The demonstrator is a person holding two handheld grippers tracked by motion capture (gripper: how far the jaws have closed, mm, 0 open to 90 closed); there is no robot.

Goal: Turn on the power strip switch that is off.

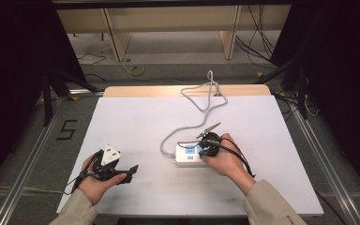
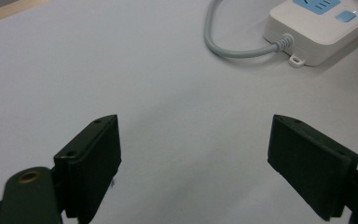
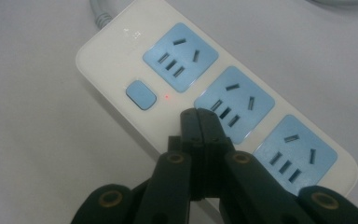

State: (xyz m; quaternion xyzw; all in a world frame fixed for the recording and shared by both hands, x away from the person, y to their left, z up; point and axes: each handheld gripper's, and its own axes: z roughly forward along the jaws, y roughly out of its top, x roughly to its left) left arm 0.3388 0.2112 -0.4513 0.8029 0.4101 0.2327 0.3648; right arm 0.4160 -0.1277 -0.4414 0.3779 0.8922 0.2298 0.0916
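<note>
A white power strip with three blue sockets lies near the middle of the white table; its grey cable runs off toward the far edge. In the right gripper view the power strip shows a blue switch button and a small red light beside it. My right gripper hovers over the strip with its jaws pressed together and nothing between them, tips just beyond the button, over the middle socket. My left gripper stands open over bare table, with the strip off to its far right.
The white table top has free room to the left of the strip and in front of it. A wooden strip borders the far edge. Beyond the table lie floor cables and wooden furniture legs.
</note>
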